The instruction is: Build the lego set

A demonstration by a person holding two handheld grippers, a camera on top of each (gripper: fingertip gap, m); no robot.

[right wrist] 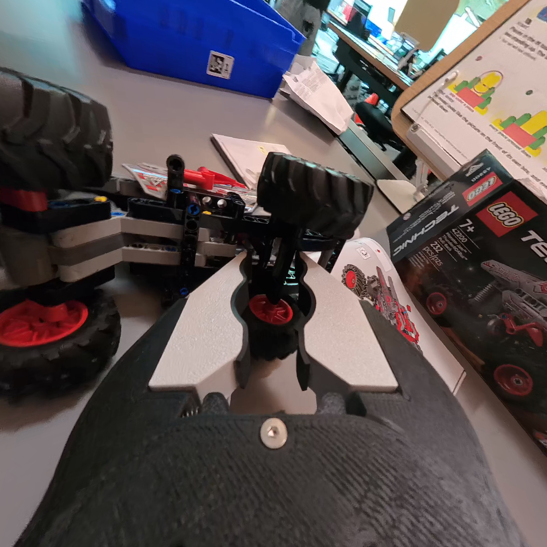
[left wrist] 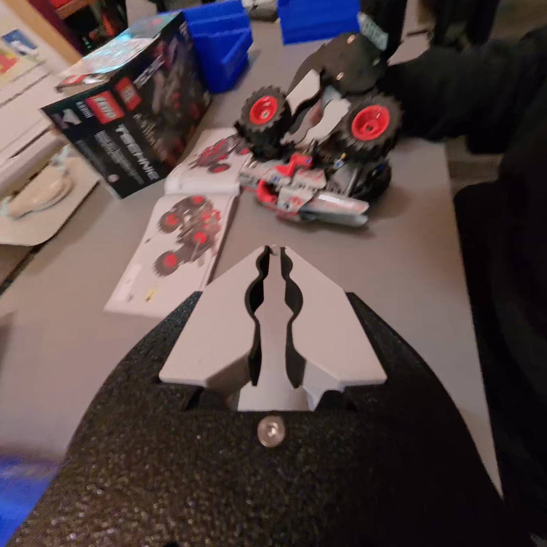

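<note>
A truck (left wrist: 313, 165) is seen lying on its side on the table (left wrist: 384, 266), gripped at its underside between the wheels by the right gripper (left wrist: 318, 117), while the left gripper (left wrist: 275, 251), nearly closed and empty, is held back, with the truck straight ahead.

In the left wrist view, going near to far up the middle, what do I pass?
Left tool → grey table → upside-down lego truck → right tool reaching between its wheels → blue bin.
</note>
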